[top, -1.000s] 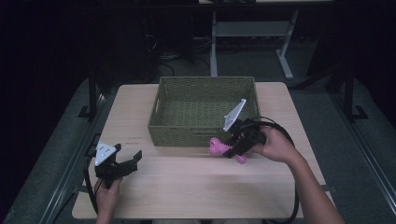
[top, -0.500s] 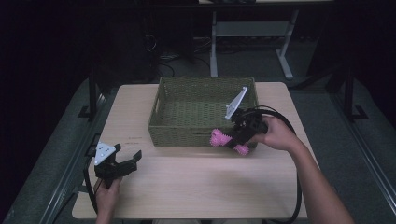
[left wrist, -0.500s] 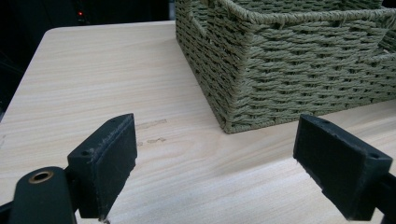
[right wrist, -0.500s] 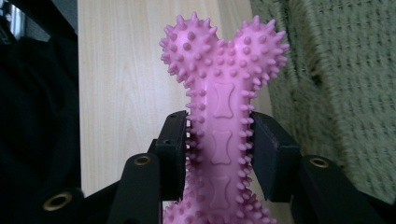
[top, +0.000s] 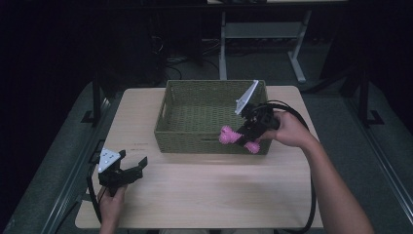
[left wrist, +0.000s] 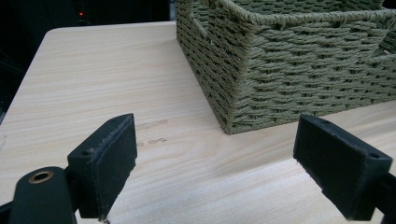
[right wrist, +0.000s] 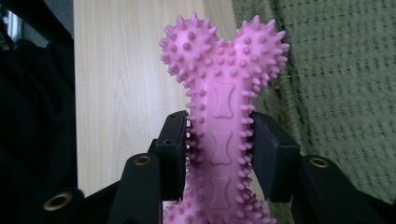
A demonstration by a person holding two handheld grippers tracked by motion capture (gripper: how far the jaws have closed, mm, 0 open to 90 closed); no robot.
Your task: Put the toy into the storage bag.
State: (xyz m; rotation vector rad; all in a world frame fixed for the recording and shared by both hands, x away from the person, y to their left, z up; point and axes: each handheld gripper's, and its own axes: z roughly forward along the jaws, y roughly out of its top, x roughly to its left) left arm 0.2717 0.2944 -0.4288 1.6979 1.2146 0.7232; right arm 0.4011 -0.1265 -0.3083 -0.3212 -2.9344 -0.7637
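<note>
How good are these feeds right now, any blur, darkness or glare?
High view: table lit, surroundings near black, slightly soft. Left gripper view: basket sharp, no glare. Right gripper view: pink bone toy crisp in the right gripper, basket weave behind soft, left edge dark.

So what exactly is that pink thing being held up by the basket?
It is a pink bone-shaped toy, rubbery-looking and covered in small spikes, with little bone shapes pressed along its flat shaft and rounded double knobs at each end. The right gripper is shut on its shaft, one black pad on each side. In the high view the toy is held off the table, tilted, at the near wall of the woven green basket, with one end about level with the rim. Whether it touches the basket cannot be told.
</note>
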